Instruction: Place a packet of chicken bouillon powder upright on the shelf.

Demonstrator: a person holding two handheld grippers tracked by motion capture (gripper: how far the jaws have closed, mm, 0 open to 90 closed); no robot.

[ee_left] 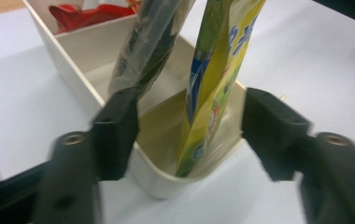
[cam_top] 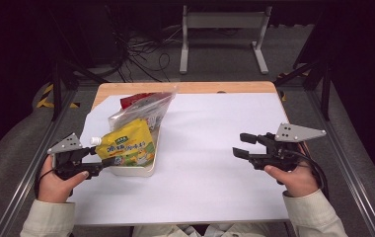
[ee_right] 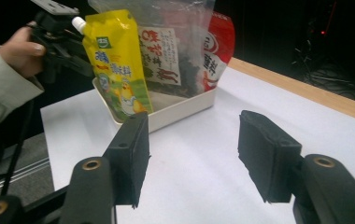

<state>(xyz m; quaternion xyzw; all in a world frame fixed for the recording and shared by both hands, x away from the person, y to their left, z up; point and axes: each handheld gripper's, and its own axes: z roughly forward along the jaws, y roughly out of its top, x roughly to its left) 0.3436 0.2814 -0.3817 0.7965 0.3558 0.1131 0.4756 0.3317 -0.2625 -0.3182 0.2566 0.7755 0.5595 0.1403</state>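
Left gripper (ee_left: 187, 135) level at the tray (ee_left: 73, 77) end—spread wide around the yellow pouch (ee_left: 213, 88), unpressed—right gripper (ee_right: 192, 154) level, open, empty.

Left gripper (cam_top: 101, 159) level, fingers (ee_left: 115, 133) spread apart; right gripper (cam_top: 243, 145) level, fingers (ee_right: 131, 156) also parted.

Yellow pouch (ee_left: 213, 88) between parted jaws

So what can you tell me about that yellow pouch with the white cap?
The yellow pouch is soft, shiny plastic with green and blue print and a white screw cap at one top corner. It stands upright in the near end of the white tray, leaning beside a clear bag. The left gripper has its jaws open around it.
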